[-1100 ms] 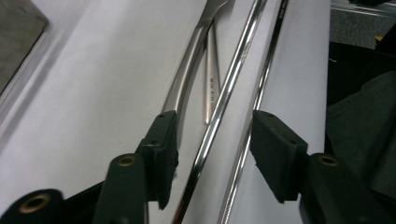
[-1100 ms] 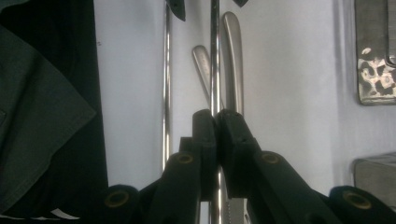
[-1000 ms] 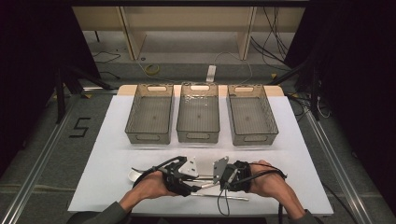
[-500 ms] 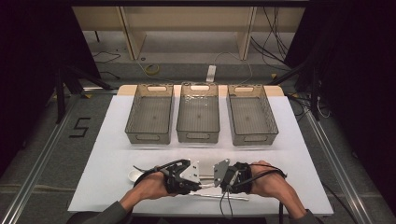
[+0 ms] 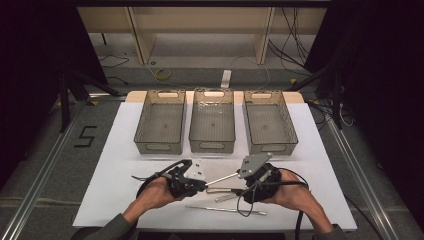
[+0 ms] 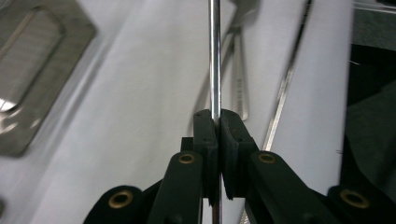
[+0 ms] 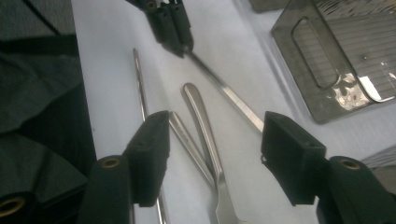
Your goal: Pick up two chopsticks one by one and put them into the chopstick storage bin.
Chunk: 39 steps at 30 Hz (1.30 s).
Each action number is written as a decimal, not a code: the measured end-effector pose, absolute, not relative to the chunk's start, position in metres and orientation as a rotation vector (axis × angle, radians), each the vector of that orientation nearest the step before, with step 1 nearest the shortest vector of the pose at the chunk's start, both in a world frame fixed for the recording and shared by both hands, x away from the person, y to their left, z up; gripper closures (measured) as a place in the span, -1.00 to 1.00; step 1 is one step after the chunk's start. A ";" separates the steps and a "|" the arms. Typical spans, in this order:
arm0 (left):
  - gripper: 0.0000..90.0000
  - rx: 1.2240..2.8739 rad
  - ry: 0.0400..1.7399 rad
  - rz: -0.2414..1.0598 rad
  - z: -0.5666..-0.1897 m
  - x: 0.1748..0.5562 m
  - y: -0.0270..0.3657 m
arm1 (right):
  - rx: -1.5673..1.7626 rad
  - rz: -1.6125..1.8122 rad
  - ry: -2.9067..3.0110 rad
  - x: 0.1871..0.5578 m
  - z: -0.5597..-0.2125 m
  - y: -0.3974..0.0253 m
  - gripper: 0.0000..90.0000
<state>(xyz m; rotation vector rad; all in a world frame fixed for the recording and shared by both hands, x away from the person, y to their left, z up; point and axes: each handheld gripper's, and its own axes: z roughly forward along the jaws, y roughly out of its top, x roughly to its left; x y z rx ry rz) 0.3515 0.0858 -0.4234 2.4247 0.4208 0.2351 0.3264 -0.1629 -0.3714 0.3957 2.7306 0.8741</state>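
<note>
Steel rod (image 6: 215, 56) clamped in left hand-held gripper (image 6: 218, 123), far end blurred

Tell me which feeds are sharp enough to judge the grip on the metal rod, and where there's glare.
Left gripper view: jaws sharp, shut on the metal rod; the table behind is smeared. Right gripper view: the rod crisp, glare on the nearest bin. High view: evenly lit, dark surroundings.

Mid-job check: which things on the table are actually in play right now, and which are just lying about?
In play:
- thin metal rod, clamped in the left gripper
- right gripper, open near the rod's far end

Lying about:
- curved metal tool
- long thin probe at the near edge
- three empty mesh trays
</note>
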 end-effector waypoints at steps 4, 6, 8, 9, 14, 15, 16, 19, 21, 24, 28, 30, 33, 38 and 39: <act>0.90 2.376 0.513 0.270 -0.418 0.358 0.098 | 0.447 0.895 2.735 0.321 -0.379 -0.167 -0.20; 0.90 2.352 0.557 0.288 -0.416 0.362 0.104 | 0.477 0.881 2.757 0.319 -0.388 -0.167 -0.23; 0.90 2.327 0.597 0.297 -0.413 0.366 0.110 | 0.510 0.853 2.783 0.319 -0.399 -0.168 -0.24; 0.90 2.314 0.620 0.295 -0.412 0.368 0.113 | 0.517 0.836 2.795 0.319 -0.404 -0.169 -0.25; 0.90 2.255 0.708 0.320 -0.404 0.378 0.128 | 0.578 0.761 2.836 0.319 -0.423 -0.173 -0.26; 0.90 2.243 0.728 0.325 -0.403 0.380 0.132 | 0.581 0.756 2.837 0.319 -0.424 -0.174 -0.26; 0.90 2.236 0.743 0.334 -0.401 0.383 0.136 | 0.602 0.750 2.842 0.320 -0.426 -0.175 -0.26; 0.90 2.203 0.793 0.355 -0.397 0.390 0.147 | 0.615 0.721 2.851 0.321 -0.430 -0.176 -0.26; 0.90 2.180 0.823 0.366 -0.394 0.395 0.154 | 0.604 0.708 2.853 0.322 -0.433 -0.176 -0.26; 0.90 2.144 0.875 0.384 -0.390 0.404 0.164 | 0.620 0.692 2.865 0.322 -0.435 -0.176 -0.26; 0.90 2.105 0.938 0.409 -0.384 0.417 0.175 | 0.616 0.676 2.879 0.322 -0.438 -0.175 -0.26; 0.90 2.096 0.963 0.419 -0.382 0.424 0.179 | 0.619 0.669 2.884 0.322 -0.438 -0.175 -0.26; 0.90 2.081 1.005 0.431 -0.379 0.436 0.186 | 0.617 0.661 2.895 0.321 -0.439 -0.176 -0.26; 0.90 2.044 1.065 0.455 -0.373 0.454 0.196 | 0.623 0.648 2.905 0.320 -0.440 -0.176 -0.26; 0.90 2.040 1.077 0.454 -0.373 0.457 0.197 | 0.616 0.650 2.907 0.320 -0.441 -0.176 -0.26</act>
